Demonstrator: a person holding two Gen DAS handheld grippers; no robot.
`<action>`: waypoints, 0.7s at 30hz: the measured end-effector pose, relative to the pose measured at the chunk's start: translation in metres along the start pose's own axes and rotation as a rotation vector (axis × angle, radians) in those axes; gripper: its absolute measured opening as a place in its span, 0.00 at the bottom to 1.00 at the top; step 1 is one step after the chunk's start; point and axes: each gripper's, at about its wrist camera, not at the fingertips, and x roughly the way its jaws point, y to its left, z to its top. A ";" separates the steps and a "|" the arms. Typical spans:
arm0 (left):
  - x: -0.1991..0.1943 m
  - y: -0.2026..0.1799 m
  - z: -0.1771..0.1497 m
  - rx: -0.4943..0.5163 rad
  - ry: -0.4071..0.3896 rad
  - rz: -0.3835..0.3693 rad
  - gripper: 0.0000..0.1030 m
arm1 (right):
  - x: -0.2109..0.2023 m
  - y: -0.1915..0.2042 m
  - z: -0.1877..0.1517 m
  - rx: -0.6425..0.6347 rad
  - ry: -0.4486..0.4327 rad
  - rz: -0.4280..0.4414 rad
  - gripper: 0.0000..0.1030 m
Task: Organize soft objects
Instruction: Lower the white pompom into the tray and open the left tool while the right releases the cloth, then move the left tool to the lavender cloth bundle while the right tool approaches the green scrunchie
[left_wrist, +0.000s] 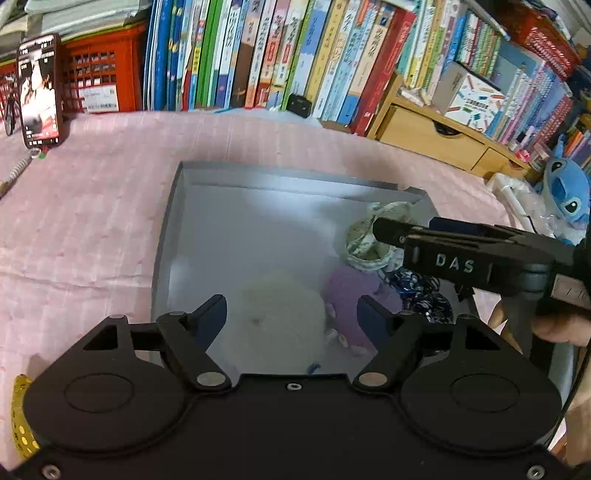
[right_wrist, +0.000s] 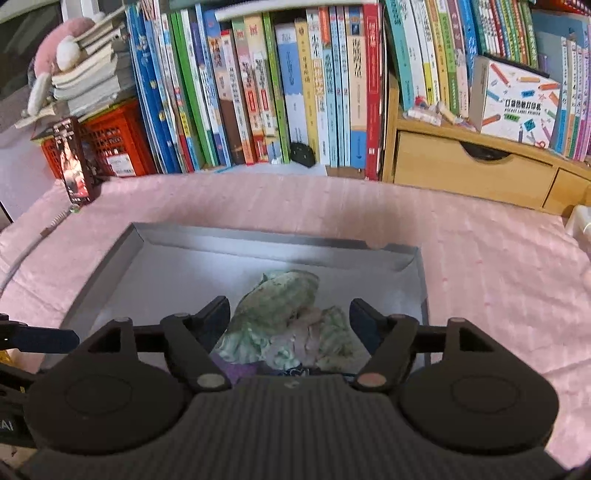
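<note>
Jaws wide on both: right gripper (right_wrist: 288, 317) straddles the crumpled green-patterned cloth pouch (right_wrist: 280, 314) without gripping it; left gripper (left_wrist: 293, 314) hovers above the fluffy white round plush (left_wrist: 280, 314). Both lie inside the shallow grey cardboard box (right_wrist: 103, 273) on the pink-covered bench (right_wrist: 480, 266). Likely placement step; next, lift clear.

Pink bedspread (right_wrist: 480, 258); grey tray (right_wrist: 99, 273); phone (right_wrist: 74, 162)

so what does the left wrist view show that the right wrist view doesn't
Only the left wrist view shows the white fluffy item, the purple plush, the dark sequinned item, the blue plush toy off to the side, and the whole right gripper. Only the right wrist view shows the pink plush on stacked books. Both show the grey tray, the green floral cloth and the phone.
</note>
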 end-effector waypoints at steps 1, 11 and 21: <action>-0.004 -0.001 -0.002 0.006 -0.012 -0.001 0.74 | -0.005 0.000 0.001 0.004 -0.011 0.008 0.80; -0.045 -0.011 -0.024 0.084 -0.127 -0.021 0.77 | -0.063 0.004 -0.007 -0.033 -0.129 0.072 0.83; -0.084 -0.022 -0.066 0.159 -0.262 -0.070 0.84 | -0.118 0.013 -0.044 -0.110 -0.252 0.101 0.85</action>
